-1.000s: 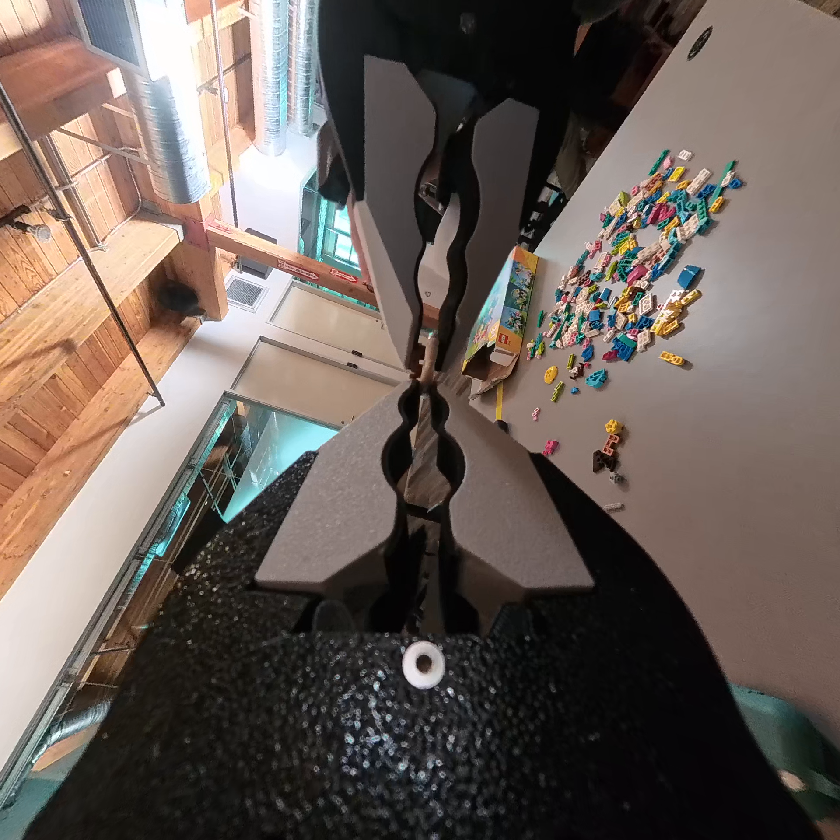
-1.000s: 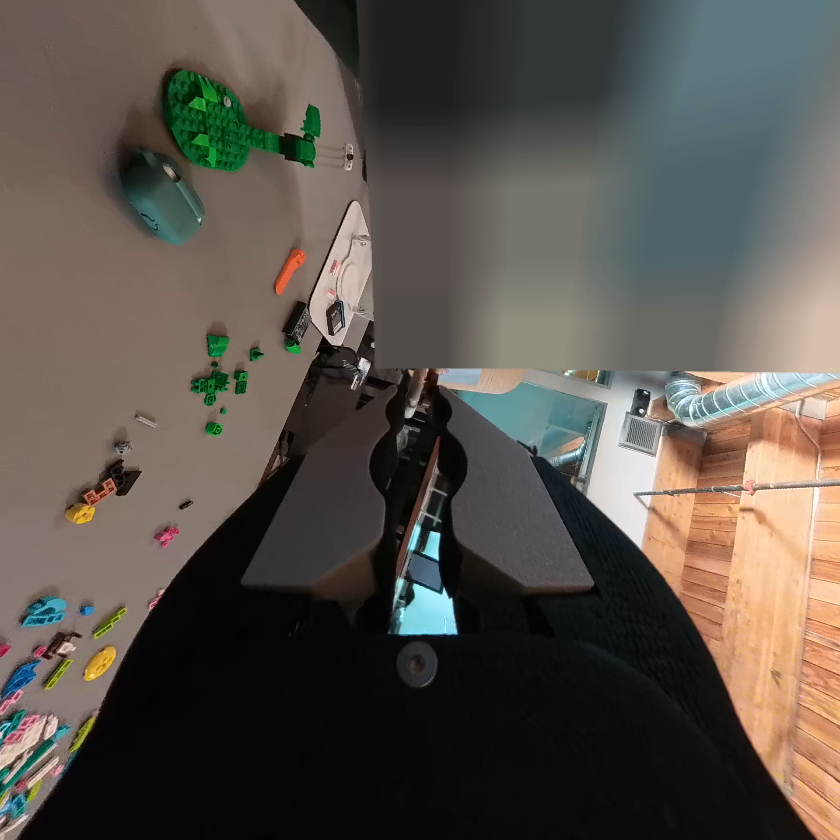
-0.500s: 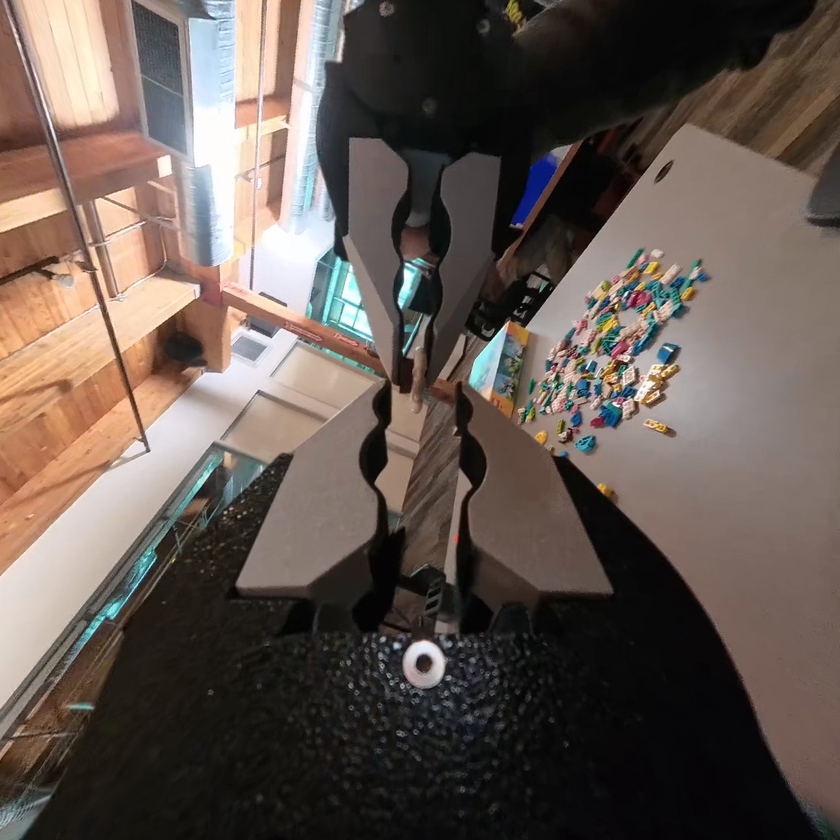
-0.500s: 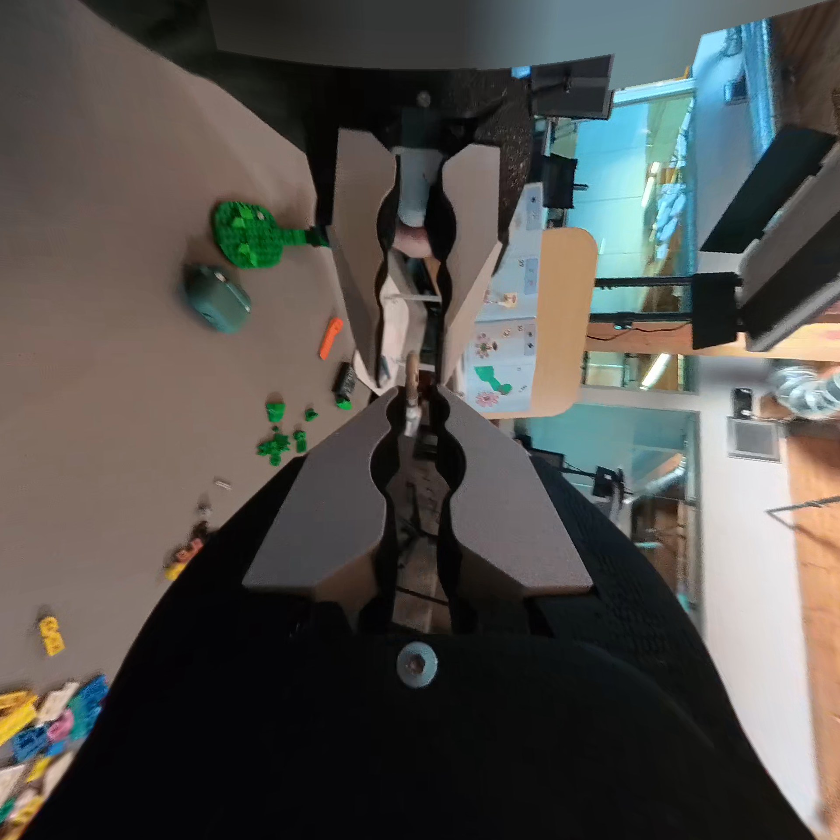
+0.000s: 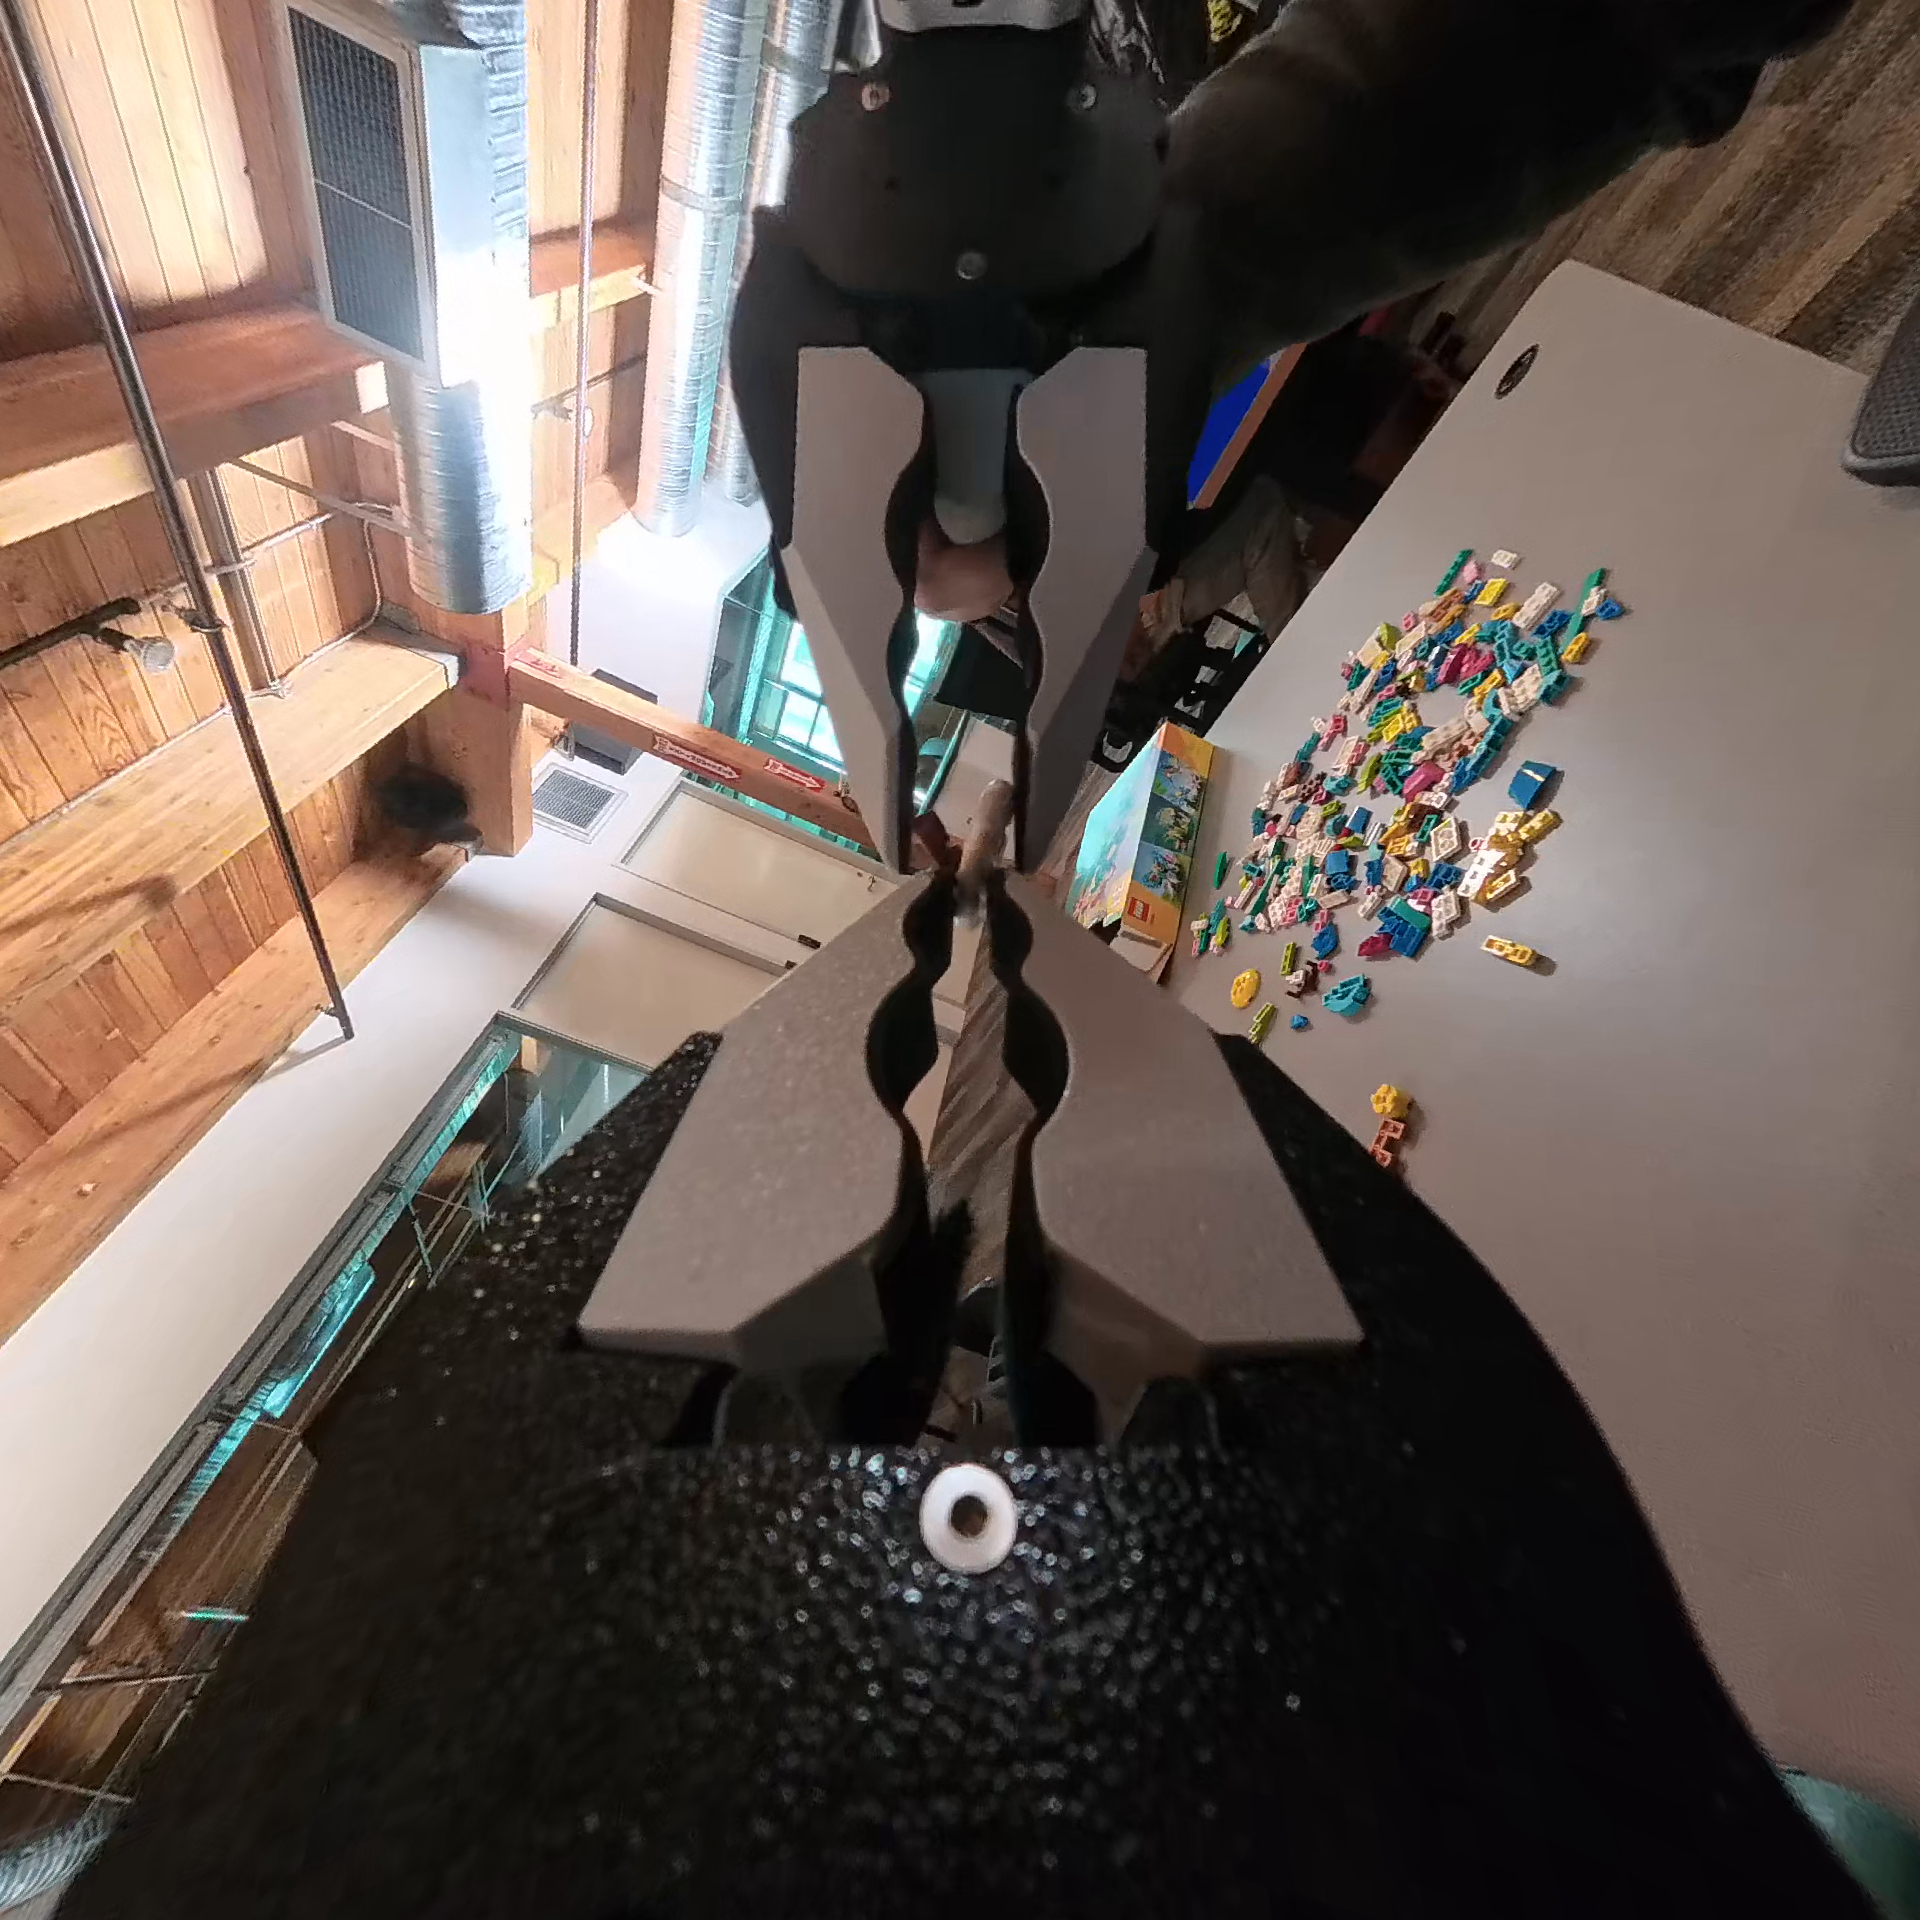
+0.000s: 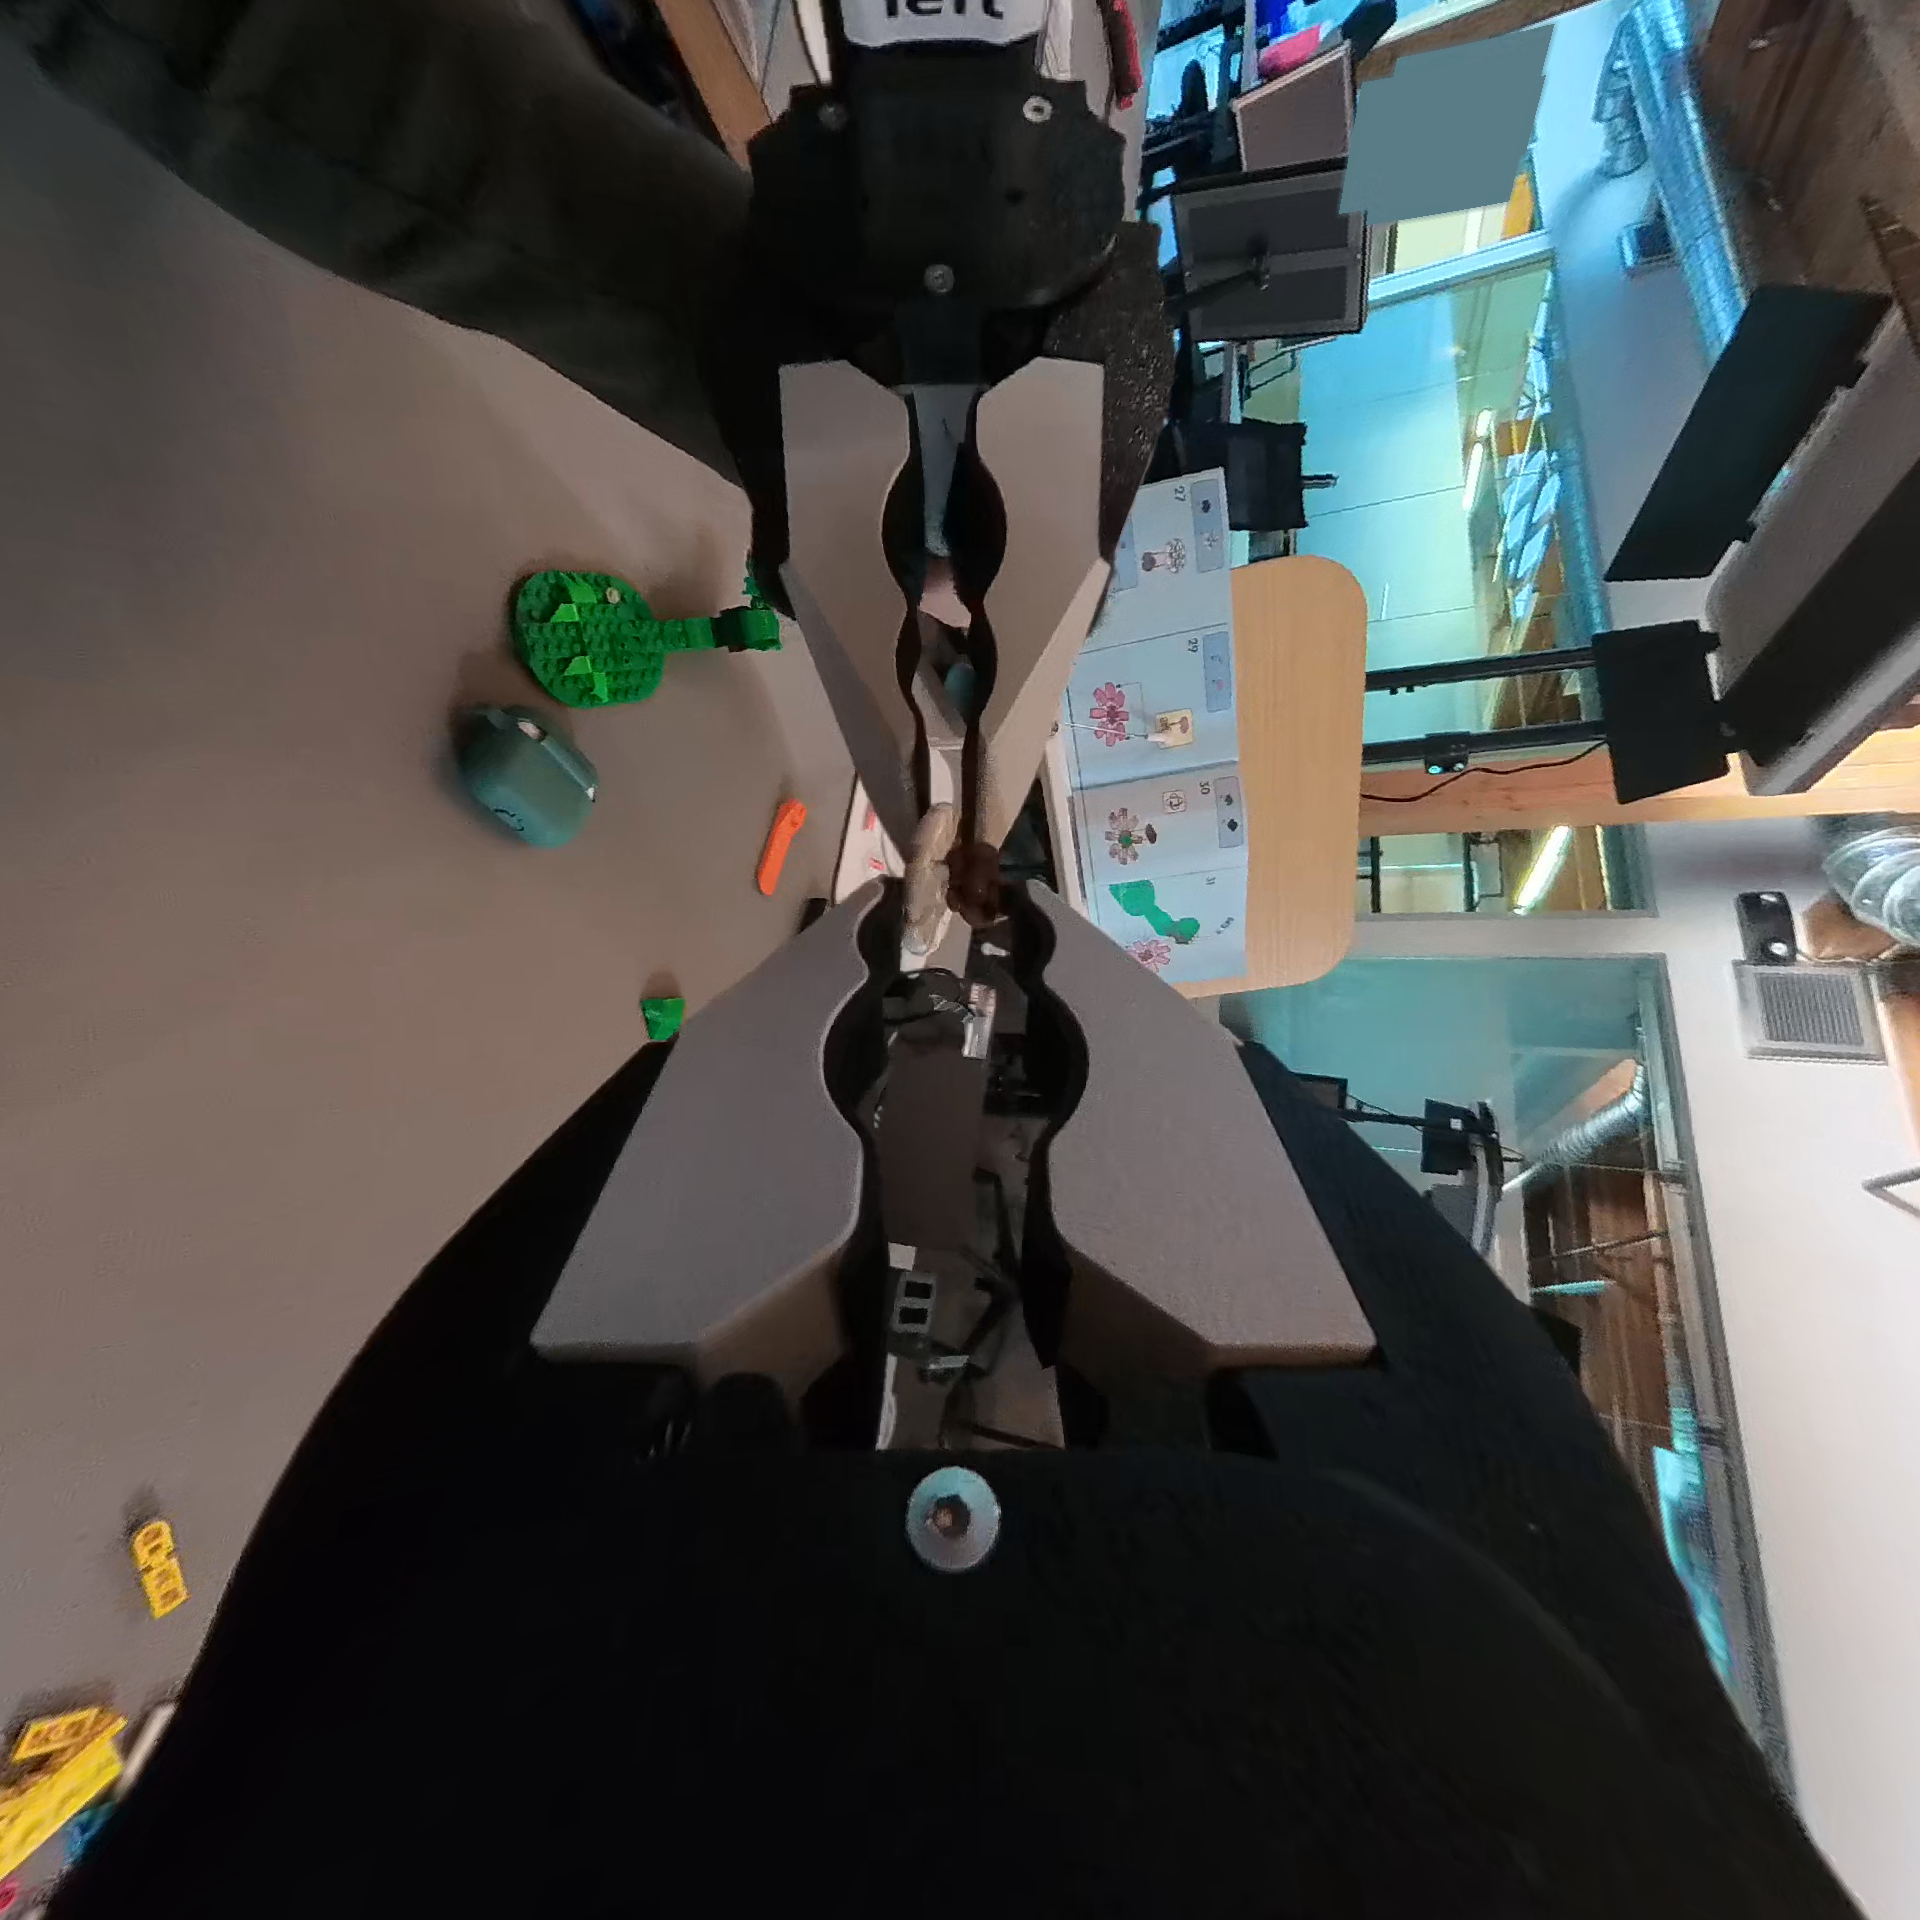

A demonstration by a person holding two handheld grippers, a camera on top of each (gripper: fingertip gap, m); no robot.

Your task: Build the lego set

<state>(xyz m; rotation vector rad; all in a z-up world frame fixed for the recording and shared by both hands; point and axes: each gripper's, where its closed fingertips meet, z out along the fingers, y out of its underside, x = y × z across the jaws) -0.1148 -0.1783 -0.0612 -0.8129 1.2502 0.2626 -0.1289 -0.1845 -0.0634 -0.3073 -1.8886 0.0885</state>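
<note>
- left wrist view: the left gripper [image 5: 961, 894] rose from the bottom centre, its fingers nearly closed at the tips on a small tan and grey lego piece [image 5: 980, 831].
- the right gripper [image 5: 961, 857] came down from the top of the frame, tip to tip with the left one, its jaws narrowed around a small dark brown piece [image 5: 928, 836].
- both grippers were held in the air, away from the grey table [image 5: 1662, 1039] on the right of the frame.
- a heap of loose coloured bricks [image 5: 1423, 769] lay on the table at centre right, with the set's box [image 5: 1143, 842] just left of it.
- right wrist view: the right gripper [image 6: 951, 904] gripped the brown piece [image 6: 977, 868] at its tips; the left gripper [image 6: 948, 821] above clasped the pale piece [image 6: 928, 868], and the two pieces touched.
- a green lego build [image 6: 597, 639] lay at centre left, a teal case [image 6: 525, 774] just below it, an orange tool [image 6: 779, 847] to its right.
- an instruction booklet [image 6: 1158, 727] stood right of centre.
</note>
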